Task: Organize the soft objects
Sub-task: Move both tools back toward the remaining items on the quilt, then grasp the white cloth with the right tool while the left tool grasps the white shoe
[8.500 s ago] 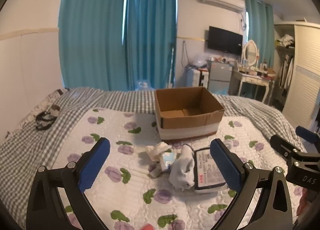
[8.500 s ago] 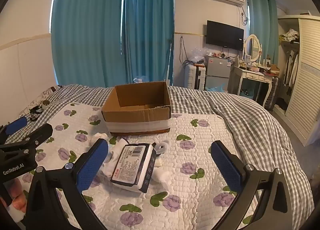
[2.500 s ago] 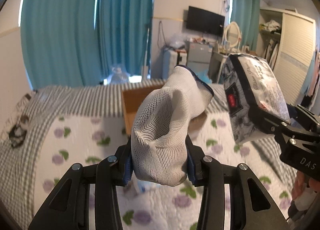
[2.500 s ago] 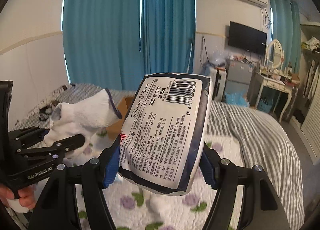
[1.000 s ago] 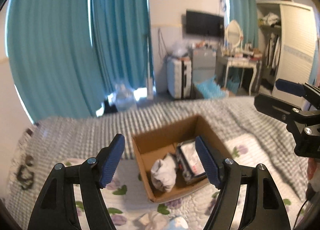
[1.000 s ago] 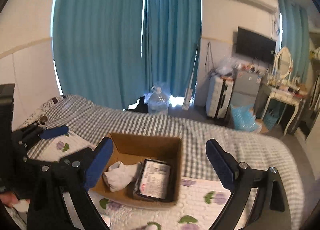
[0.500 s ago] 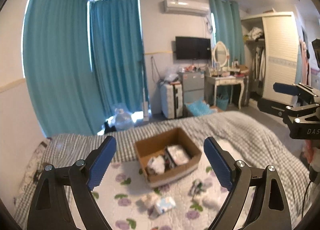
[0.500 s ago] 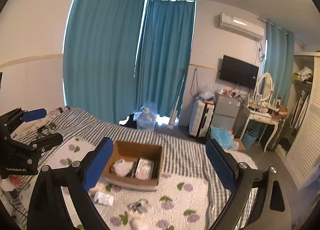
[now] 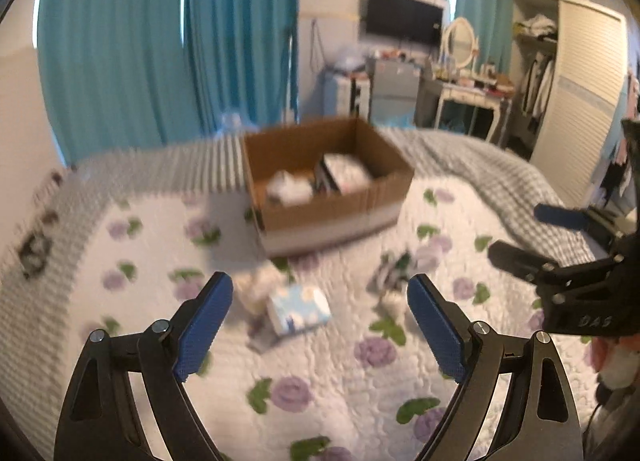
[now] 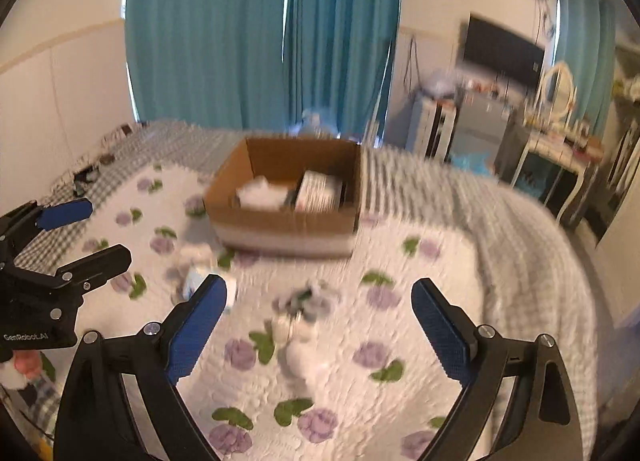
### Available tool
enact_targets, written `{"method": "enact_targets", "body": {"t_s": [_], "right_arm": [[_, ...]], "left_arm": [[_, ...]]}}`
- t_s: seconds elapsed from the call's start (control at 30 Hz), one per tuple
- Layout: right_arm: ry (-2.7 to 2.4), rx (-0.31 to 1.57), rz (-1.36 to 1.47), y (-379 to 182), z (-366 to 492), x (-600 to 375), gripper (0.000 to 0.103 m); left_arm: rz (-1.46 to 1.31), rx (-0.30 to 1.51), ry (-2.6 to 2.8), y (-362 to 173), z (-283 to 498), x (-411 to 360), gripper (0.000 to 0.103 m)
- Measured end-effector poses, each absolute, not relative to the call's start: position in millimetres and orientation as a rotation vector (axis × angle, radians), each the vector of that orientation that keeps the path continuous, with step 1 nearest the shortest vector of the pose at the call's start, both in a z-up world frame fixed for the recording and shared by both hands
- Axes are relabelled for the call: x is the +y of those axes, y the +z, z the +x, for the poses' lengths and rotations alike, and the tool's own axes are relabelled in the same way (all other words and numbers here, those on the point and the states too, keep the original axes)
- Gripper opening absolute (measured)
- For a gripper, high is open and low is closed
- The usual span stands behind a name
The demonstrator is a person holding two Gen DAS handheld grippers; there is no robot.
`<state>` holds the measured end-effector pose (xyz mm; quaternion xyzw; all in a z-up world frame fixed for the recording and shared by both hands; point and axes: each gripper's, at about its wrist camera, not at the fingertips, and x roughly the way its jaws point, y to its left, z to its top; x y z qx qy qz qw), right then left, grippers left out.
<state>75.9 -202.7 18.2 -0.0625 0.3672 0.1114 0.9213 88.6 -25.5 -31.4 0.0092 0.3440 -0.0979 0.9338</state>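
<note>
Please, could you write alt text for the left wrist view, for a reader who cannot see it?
An open left gripper hangs above a floral quilt, facing a cardboard box that holds white soft items. A small light-blue packet lies on the quilt between its blue fingers; the image is motion-blurred.

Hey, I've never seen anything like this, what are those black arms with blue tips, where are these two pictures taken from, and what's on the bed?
Those are two handheld claws; a person holds one in each hand. Each picture comes from a camera mounted on one claw, looking forward between its blue-padded fingers. The left claw and the right claw are both open and hold nothing. Ahead, on the floral quilt, stands a cardboard box containing a white sock and a tissue pack. In front of the box lie a small blue packet and a few blurry soft items.
</note>
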Motion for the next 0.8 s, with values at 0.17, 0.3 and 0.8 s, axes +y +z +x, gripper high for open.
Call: {"method": "enact_targets", "body": {"t_s": [0.17,0.3,0.8], "right_arm": [[0.231,0.9,-0.115,-55.0,103.2,-204.8,0.087],[0.247,0.99,-0.113,-98.2,114.4,-204.4,0.077],[0.303,1.004,-0.077,-101.9,113.7,-214.8,0.038]], "left_arm": [[-0.005,0.799,-0.188,-79.3,104.4,-29.5,0.09],[-0.01,0.842,-0.18,-100.5,113.9,-30.3,0.09],[-0.003,0.853,-0.193,-90.4,117.3,-46.6,0.09]]}}
